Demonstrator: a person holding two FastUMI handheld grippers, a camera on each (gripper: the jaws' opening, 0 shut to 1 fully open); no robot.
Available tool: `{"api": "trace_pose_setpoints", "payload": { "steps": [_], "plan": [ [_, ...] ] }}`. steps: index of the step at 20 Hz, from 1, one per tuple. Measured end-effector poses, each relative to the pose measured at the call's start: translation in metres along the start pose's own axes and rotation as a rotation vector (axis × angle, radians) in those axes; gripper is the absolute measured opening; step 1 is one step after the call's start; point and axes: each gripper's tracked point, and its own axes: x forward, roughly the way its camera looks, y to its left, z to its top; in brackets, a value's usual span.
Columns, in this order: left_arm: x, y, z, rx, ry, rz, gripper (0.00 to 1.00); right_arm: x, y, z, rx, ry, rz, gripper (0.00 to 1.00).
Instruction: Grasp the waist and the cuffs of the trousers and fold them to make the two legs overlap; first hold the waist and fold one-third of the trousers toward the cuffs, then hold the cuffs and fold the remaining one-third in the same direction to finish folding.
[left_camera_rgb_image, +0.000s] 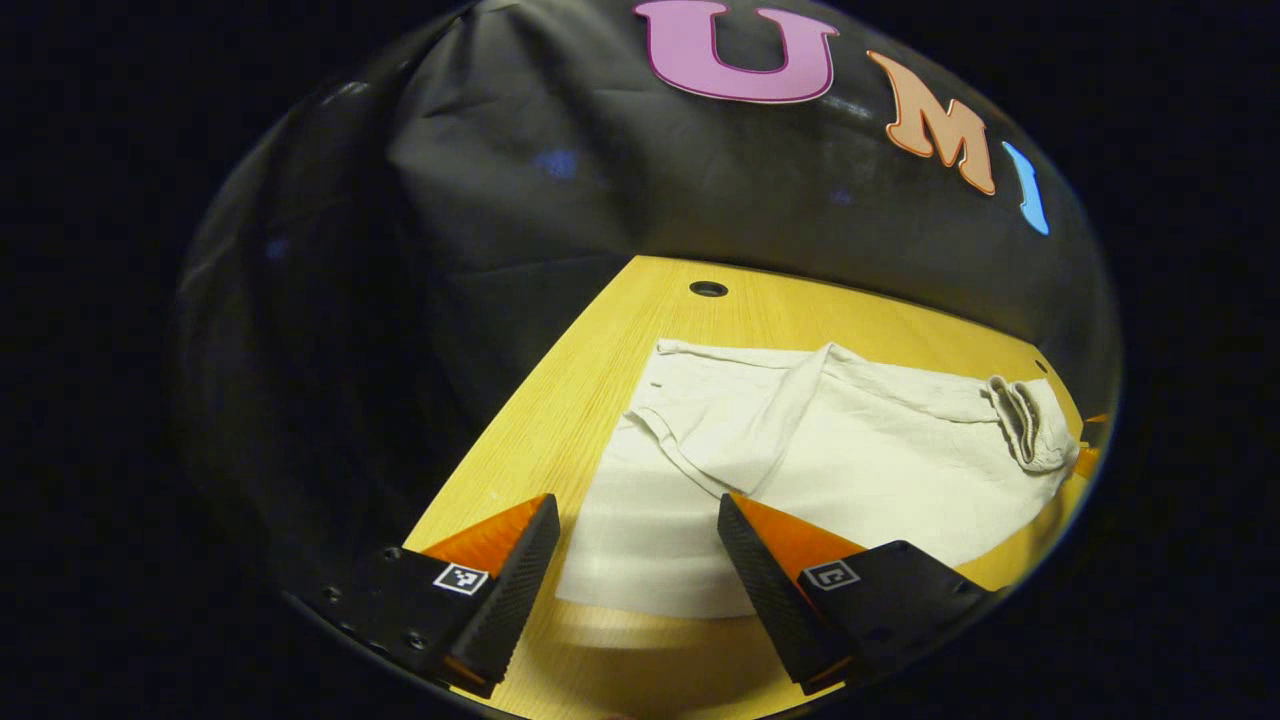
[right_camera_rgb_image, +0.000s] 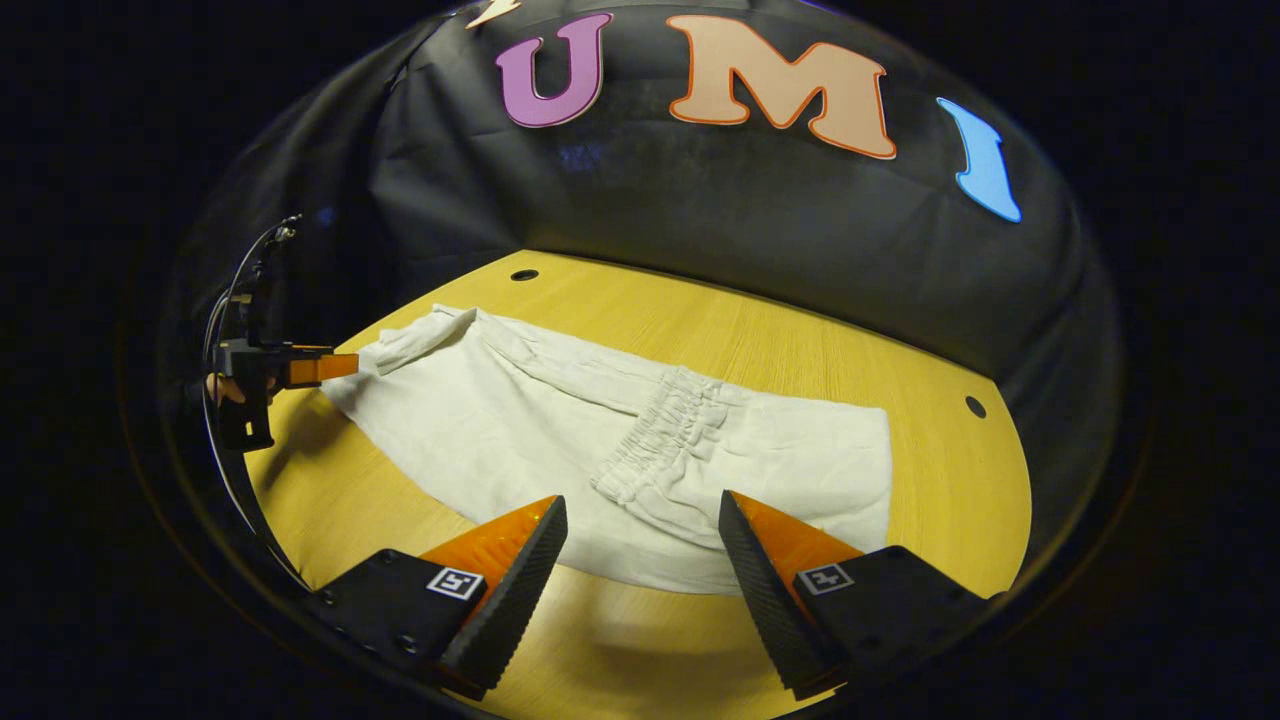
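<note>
Cream trousers (right_camera_rgb_image: 500, 420) lie along the yellow wooden table (right_camera_rgb_image: 940, 500), with the gathered elastic waist (right_camera_rgb_image: 650, 435) folded over onto the legs near the middle. My right gripper (right_camera_rgb_image: 642, 502) is open, hovering at the cloth's near edge just in front of the waist. In the left gripper view the trousers (left_camera_rgb_image: 850, 470) stretch away to the right, the waist (left_camera_rgb_image: 1025, 420) bunched at the far right. My left gripper (left_camera_rgb_image: 638, 505) is open over the near cuff end, nothing between its fingers. It also appears in the right gripper view as the left gripper (right_camera_rgb_image: 300, 368), beside the cuff end (right_camera_rgb_image: 420, 340).
The table has round holes in its top: one hole (left_camera_rgb_image: 708, 289) at the far edge, another hole (right_camera_rgb_image: 975, 406) at the right. Black cloth walls close in behind and to the sides. Bare wood (right_camera_rgb_image: 620, 640) lies in front of the trousers.
</note>
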Motion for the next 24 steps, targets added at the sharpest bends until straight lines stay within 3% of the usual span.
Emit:
{"api": "trace_pose_setpoints", "payload": {
  "steps": [9,10,11,12,13,15,16,18,22,24],
  "plan": [
    [0.013,-0.016,-0.014,0.049,0.040,-0.033,0.96,-0.004,-0.006,-0.003,0.029,0.022,-0.041,0.98],
    [0.012,-0.018,-0.011,0.052,0.035,-0.039,0.82,-0.004,-0.005,-0.004,0.032,0.025,-0.043,0.99],
    [0.014,-0.023,-0.013,0.052,0.035,-0.044,0.77,-0.004,-0.005,-0.004,0.034,0.026,-0.043,0.98],
    [0.013,-0.026,-0.013,0.048,0.037,-0.048,0.62,-0.005,-0.004,-0.004,0.038,0.026,-0.041,0.98],
    [0.013,-0.029,-0.011,0.042,0.030,-0.060,0.58,-0.006,-0.003,-0.003,0.039,0.020,-0.041,0.98],
    [0.015,-0.038,-0.010,0.022,0.022,-0.075,0.30,-0.007,-0.006,-0.001,0.038,0.013,-0.046,0.98],
    [0.016,-0.039,-0.009,0.012,0.015,-0.070,0.11,-0.009,-0.009,0.000,0.036,0.008,-0.056,0.98],
    [0.015,-0.040,-0.007,-0.003,0.011,-0.061,0.01,-0.014,-0.011,0.003,0.029,-0.010,-0.060,0.98],
    [0.013,-0.040,-0.001,-0.074,0.056,-0.038,0.00,-0.021,-0.018,-0.001,-0.015,-0.019,-0.036,0.98],
    [0.004,-0.044,0.020,-0.097,0.005,-0.030,0.00,-0.026,-0.022,0.000,-0.021,-0.030,-0.012,0.98]
  ]
}}
